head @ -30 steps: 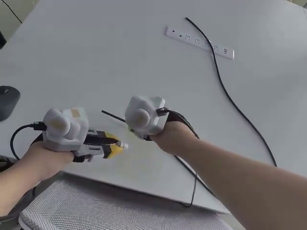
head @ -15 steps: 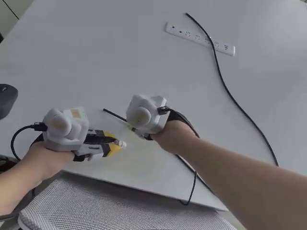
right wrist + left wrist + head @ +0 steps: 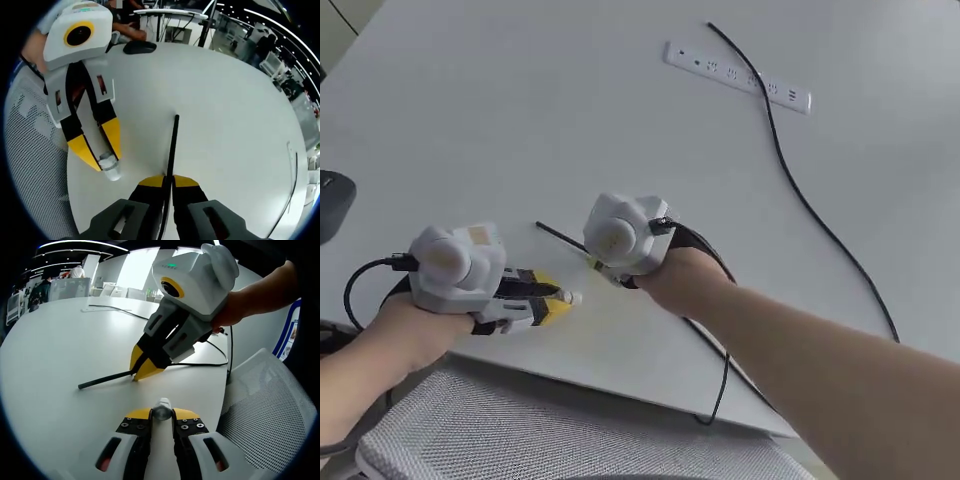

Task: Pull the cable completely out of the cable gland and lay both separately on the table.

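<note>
Left gripper [image 3: 161,415] pinches pale, seemingly translucent gland [image 3: 161,405]; right gripper [image 3: 168,181] clamps thin black cable [image 3: 173,145].

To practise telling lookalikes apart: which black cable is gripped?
The short straight cable, shut in the right gripper; the long cable by the power strip lies loose.

I see the cable gland [image 3: 161,409] as a small, pale grey-white cylinder. It is pinched between the yellow tips of the left gripper [image 3: 161,416] and sticks out a little past them. The cable [image 3: 172,145] is thin, black and straight (stiff-looking, more rod than cord). One end is clamped between the tips of the right gripper [image 3: 168,181], and the free end reaches out low over the white table [image 3: 520,120]; I cannot tell whether it touches. The two are fully apart, with the gland held just beside the cable's gripped end.
</note>
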